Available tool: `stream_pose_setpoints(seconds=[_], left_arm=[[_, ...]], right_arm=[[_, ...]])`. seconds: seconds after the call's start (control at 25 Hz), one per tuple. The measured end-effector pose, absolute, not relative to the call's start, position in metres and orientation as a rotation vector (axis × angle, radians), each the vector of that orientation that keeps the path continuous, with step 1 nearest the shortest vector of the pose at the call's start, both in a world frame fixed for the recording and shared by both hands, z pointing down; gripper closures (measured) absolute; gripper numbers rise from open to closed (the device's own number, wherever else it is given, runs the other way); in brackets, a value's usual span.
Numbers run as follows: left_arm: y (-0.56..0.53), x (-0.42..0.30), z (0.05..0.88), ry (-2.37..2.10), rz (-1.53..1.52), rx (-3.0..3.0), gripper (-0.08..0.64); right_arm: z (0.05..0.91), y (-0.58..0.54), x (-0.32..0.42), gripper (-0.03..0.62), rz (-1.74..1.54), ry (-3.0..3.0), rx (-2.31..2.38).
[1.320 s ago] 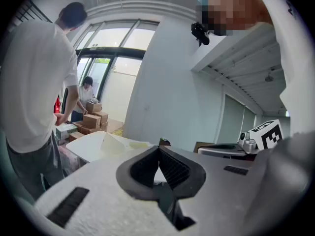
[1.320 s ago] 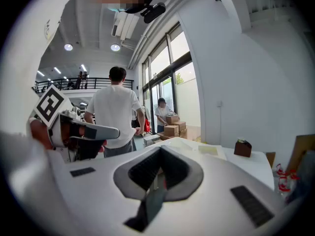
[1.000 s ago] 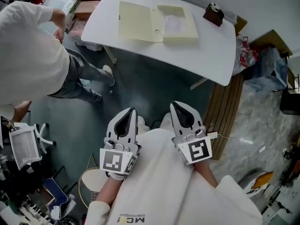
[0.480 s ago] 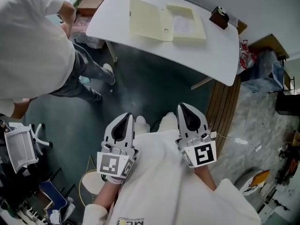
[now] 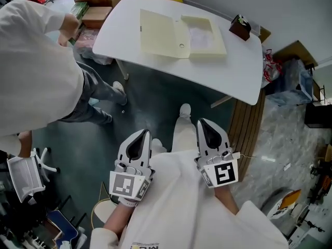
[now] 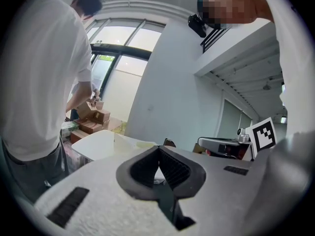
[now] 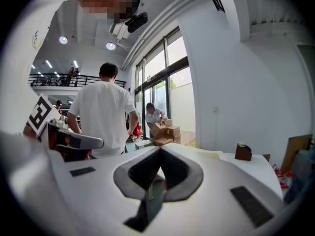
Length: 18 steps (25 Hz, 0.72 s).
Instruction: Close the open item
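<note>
Dark green flooring carries a white table at the top of the head view, with stacked cardboard boxes beyond its left end and a person in a white shirt standing at the left. On the table lies the flat cream box, open: its lid is folded fully back and lies flat to the left with a small round hole near the hinge edge, while the shallow tray sits to the right, joined to the lid along one side. The tray holds something pale white, a lining or wrapping of a kind that cannot be determined. A small brown box stands near the table's far right corner, apart from the cream box. Left gripper and right gripper are both held close to the wearer's body, well short of the table, side by side and pointing toward it. The gripper views show each pair of jaws brought together at the tips, with nothing between them.
</note>
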<state>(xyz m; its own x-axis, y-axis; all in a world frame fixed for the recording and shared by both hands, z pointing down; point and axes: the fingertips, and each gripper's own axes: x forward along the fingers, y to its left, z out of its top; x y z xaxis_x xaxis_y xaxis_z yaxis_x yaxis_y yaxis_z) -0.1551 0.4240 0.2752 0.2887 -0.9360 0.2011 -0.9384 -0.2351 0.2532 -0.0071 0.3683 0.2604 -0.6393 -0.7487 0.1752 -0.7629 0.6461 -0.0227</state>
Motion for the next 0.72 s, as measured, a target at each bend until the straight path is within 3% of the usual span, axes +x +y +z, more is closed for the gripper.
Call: stream_pose_setpoints(seconds=[0.36,0.72], left_arm=[[0.303,-0.128,0.284,-1.748,0.069,2.207,0.535],[0.148,-0.056,0.274,-1.848,0.105,2.183,0.537]], right_arm=[[0.28,0.254,0.001,0.577,0.181,-2.811,1.082],[0.263,0.097,0.054,0.577,0.145,-2.943,0.904]])
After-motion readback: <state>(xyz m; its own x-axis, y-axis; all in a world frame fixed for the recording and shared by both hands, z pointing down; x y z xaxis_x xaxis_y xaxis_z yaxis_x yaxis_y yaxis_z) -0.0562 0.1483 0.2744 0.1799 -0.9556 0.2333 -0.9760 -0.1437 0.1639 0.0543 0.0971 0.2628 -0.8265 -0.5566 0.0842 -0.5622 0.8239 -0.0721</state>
